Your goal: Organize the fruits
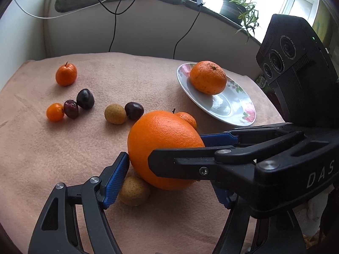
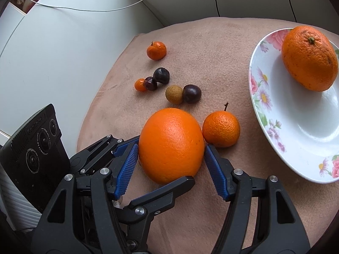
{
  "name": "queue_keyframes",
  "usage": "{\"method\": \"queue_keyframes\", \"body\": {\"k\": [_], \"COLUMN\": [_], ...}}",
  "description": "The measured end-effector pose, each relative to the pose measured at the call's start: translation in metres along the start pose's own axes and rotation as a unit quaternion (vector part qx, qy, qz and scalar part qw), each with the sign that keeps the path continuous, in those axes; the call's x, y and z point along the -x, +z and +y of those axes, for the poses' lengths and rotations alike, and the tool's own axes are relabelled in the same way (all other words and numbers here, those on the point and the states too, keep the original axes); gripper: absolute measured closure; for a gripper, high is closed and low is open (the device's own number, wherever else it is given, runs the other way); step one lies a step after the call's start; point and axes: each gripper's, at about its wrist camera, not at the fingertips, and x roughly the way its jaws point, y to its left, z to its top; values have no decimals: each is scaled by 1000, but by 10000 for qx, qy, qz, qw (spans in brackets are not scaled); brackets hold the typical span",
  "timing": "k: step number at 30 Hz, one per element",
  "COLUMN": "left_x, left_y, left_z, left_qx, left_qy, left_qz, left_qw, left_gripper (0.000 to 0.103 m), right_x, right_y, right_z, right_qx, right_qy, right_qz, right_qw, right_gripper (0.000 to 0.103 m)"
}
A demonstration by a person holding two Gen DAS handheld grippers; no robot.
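A large smooth orange rests on the pink cloth. My right gripper is shut on it, blue pads pressing both sides. My left gripper also brackets the orange: its left pad touches the fruit, its right finger is hidden behind the right gripper's arm. A floral white plate holds a rough mandarin. A small tangerine touches the large orange.
On the cloth lie a tangerine, a tiny orange, dark plums, and brown longans. A wall, cables and a potted plant stand behind.
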Motion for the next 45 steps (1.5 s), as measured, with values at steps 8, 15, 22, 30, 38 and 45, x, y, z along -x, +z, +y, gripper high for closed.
{"method": "queue_keyframes", "body": {"k": [8, 15, 22, 30, 38, 45], "left_x": [5, 15, 15, -5, -32, -55], "left_y": [1, 6, 20, 35, 49, 59], "left_z": [-4, -14, -33, -62, -90, -108], "left_qx": [-9, -101, -246, -412, -572, -683], "left_qy": [89, 106, -24, -243, -430, -510], "left_qz": [-61, -243, -357, -343, -239, -81], "left_qw": [9999, 9996, 9991, 9983, 9971, 9963], "left_gripper": [32, 32, 32, 32, 32, 32], "right_x": [-1, 17, 45, 74, 95, 103], "right_y": [-1, -2, 0, -2, -1, 1], "right_z": [7, 10, 3, -23, -62, -91], "right_qx": [89, 123, 167, 37, -222, -435], "right_qy": [-86, -55, -202, -418, -588, -641], "right_qz": [-26, -248, -467, -664, -784, -825], "right_qw": [9999, 9996, 9986, 9969, 9949, 9936], "right_gripper": [36, 36, 36, 36, 36, 36]}}
